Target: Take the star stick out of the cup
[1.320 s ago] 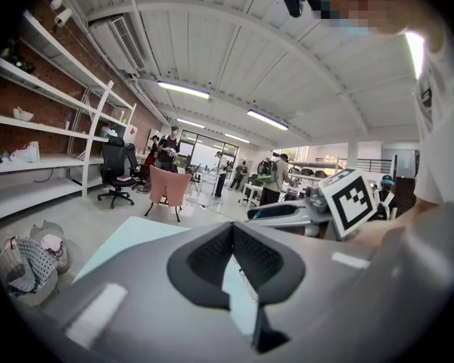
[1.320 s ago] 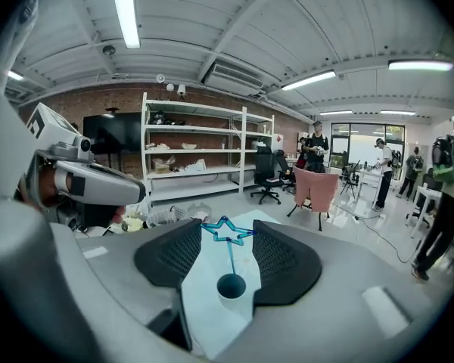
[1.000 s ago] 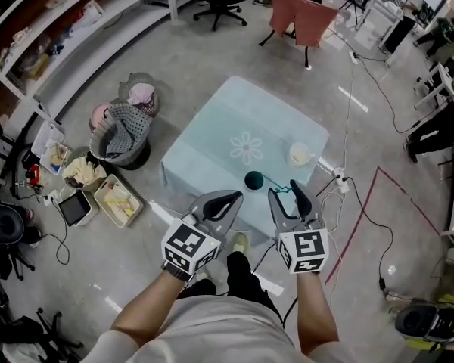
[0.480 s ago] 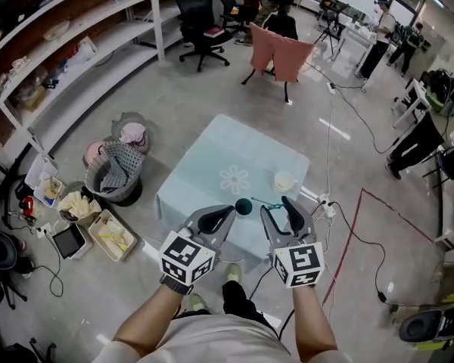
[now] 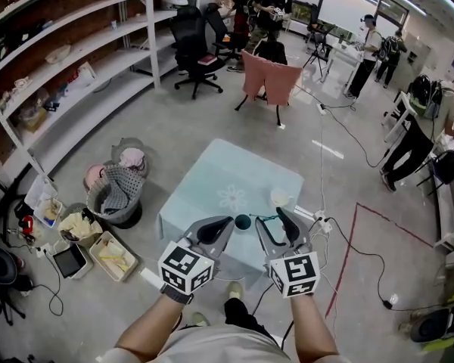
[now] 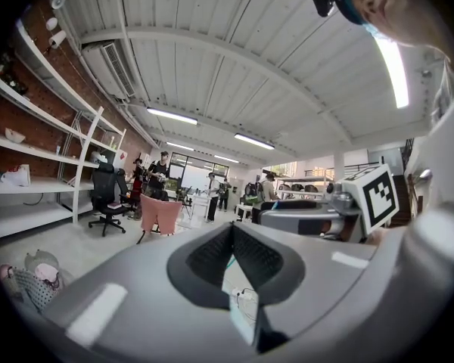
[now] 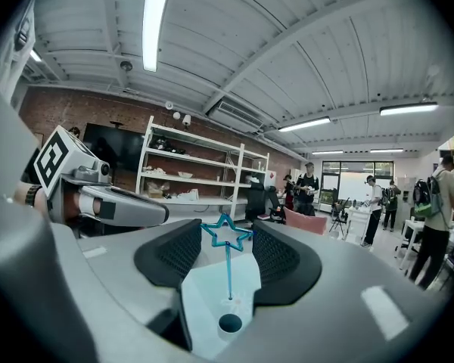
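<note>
A dark teal cup stands near the front edge of the pale blue table. My right gripper is above the table, shut on the teal star stick. In the right gripper view the star sits between the two pads of my right gripper. Its thin stick hangs down and ends just above the cup. My left gripper hovers left of the cup, and its jaws meet at the tips with nothing between them.
A white cup stands on the table's right side. Laundry baskets and trays lie on the floor to the left. Cables and a power strip lie to the right. A pink-draped chair and several people are farther back.
The head view has lifted, so the table looks smaller and farther. Both grippers have risen with it. The star stick stays in the right gripper, over the cup.
</note>
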Available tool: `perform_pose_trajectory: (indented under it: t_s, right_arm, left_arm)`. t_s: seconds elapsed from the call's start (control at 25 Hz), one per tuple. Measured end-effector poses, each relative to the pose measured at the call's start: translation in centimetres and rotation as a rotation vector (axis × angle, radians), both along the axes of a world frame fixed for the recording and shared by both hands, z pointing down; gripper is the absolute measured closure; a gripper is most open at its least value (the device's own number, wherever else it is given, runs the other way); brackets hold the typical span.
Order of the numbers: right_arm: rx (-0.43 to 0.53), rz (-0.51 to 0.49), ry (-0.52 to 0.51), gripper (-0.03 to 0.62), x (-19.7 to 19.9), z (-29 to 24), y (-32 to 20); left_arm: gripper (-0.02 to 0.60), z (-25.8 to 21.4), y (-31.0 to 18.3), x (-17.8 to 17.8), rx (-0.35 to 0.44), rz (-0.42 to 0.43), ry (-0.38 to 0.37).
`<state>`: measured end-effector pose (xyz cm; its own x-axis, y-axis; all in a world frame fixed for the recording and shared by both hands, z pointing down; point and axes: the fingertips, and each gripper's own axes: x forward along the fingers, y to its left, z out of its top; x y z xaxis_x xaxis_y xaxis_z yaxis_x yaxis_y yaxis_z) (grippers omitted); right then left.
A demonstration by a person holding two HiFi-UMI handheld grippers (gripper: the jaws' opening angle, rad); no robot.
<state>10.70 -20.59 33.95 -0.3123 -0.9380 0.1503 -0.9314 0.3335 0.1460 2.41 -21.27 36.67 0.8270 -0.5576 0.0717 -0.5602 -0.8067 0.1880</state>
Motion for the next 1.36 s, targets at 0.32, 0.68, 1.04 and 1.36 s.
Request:
perform_pose_trajectory:
  t_s: [0.32,0.68,1.04,1.36]
  right_arm:
    - [0.037,0.001,0.023,0.388,-1.2,-1.8,0.8]
    - [0.047,0.008,0.021,0.388,-1.6,-2.2,1.2]
    - [0.052,0.01,0.023,0.388,-1.6,-2.5,1.2]
    - [0.052,0.005,0.024,0.388,-1.6,-2.1,1.1]
  left_arm:
    - [0.575,-1.7,0.7,-0.9,0.021,0.004,0.013]
    - [0.575,-2.0,1.1,-1.2,0.027,0.012,0.014]
    - [0.575,-2.1,1.1,-1.1,0.028,0.014,0.017]
    - [0.575,-1.8,0.9,-1.1,0.028,0.008,0.017]
